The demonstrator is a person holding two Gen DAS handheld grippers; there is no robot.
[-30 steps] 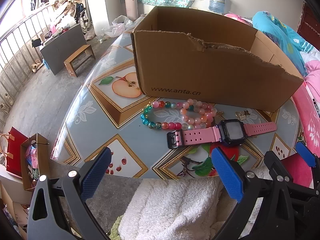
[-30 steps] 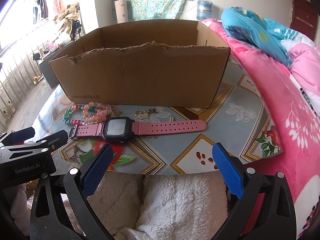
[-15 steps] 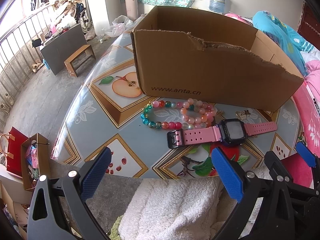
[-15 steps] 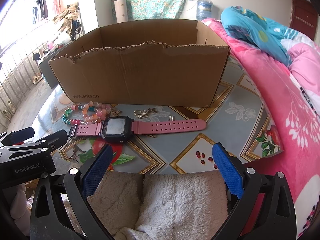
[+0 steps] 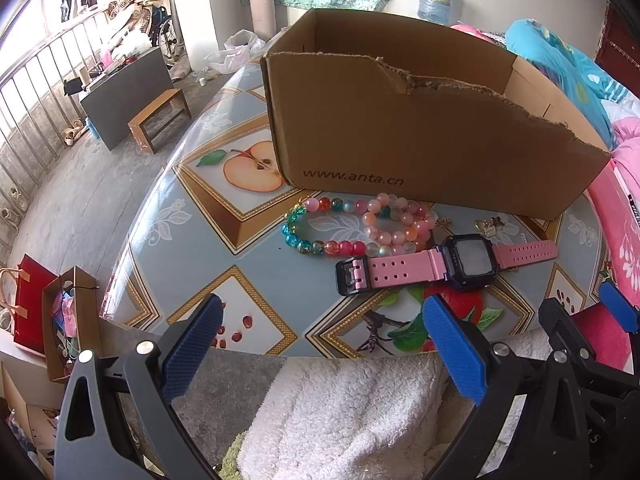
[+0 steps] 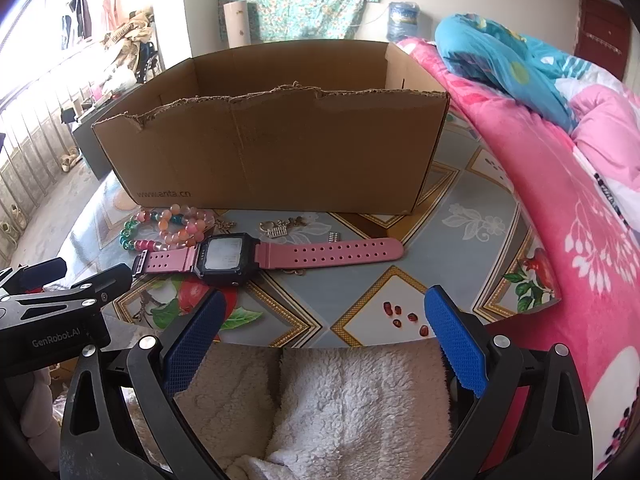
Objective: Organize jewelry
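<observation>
A pink-strapped digital watch [image 5: 468, 260] [image 6: 224, 256] lies flat on the patterned table, in front of an open cardboard box [image 5: 420, 136] [image 6: 272, 152]. Beaded bracelets [image 5: 360, 226] [image 6: 172, 226] in pink, orange and teal lie just left of the watch, against the box front. Small gold charms [image 6: 280, 229] and a tiny metal piece [image 6: 333, 237] rest behind the strap. My left gripper [image 5: 320, 344] hangs open at the table's near edge, short of the watch buckle. My right gripper [image 6: 322, 338] is open too, near the edge, right of the watch face. Nothing is held.
The table [image 6: 460, 236] is oval with a fruit-print cover. A pink floral quilt [image 6: 560, 216] borders its right side. White fleece fabric [image 6: 340, 400] lies below both grippers. Off the table's left are the floor, a wooden stool [image 5: 160, 120] and a red bag [image 5: 28, 304].
The right wrist view has crept slightly nearer the watch. The left view is nearly unchanged, and both grippers stay open.
</observation>
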